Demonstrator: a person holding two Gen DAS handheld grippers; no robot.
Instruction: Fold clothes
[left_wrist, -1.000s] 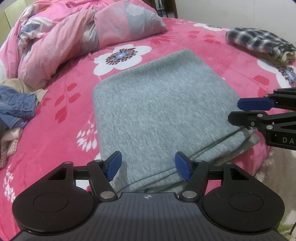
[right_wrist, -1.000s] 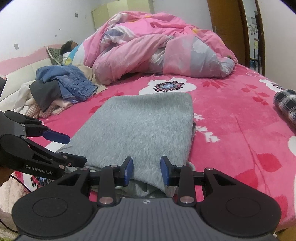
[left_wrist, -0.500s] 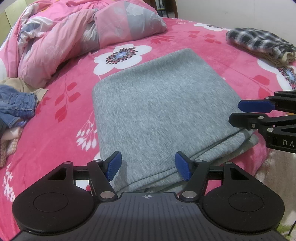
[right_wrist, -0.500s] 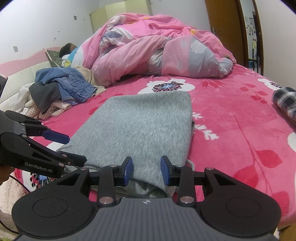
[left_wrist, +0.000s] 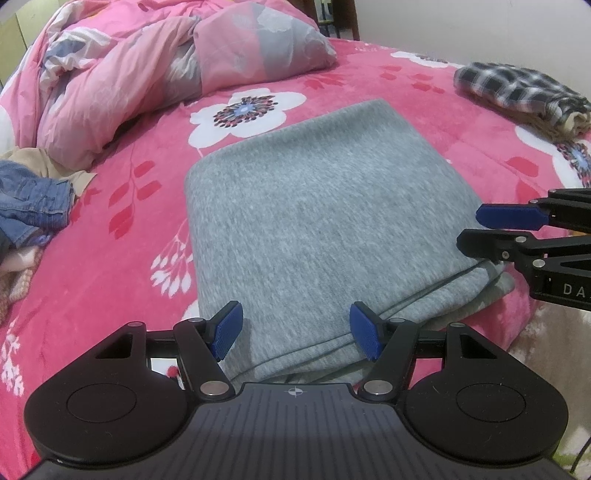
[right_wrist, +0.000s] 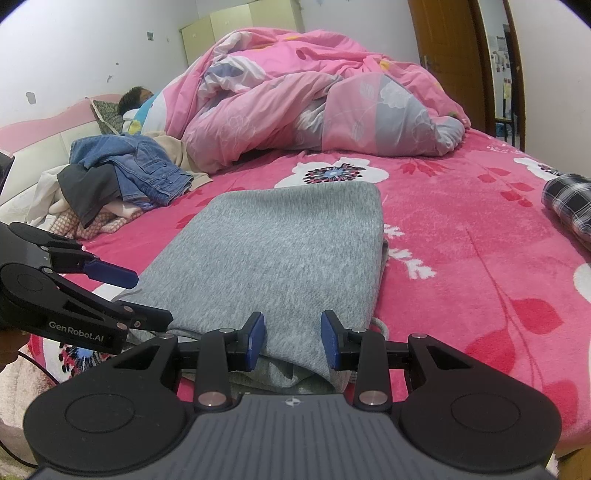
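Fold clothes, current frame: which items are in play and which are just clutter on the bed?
In play:
- folded grey garment
- left gripper, open at its near edge
- right gripper, open at its near corner

Lying about:
- denim clothes pile
- plaid garment
- pink duvet
- floral bedspread

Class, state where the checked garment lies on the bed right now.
The checked garment lies at the far right of the left wrist view, on the pink bedspread, beyond the folded grey garment.
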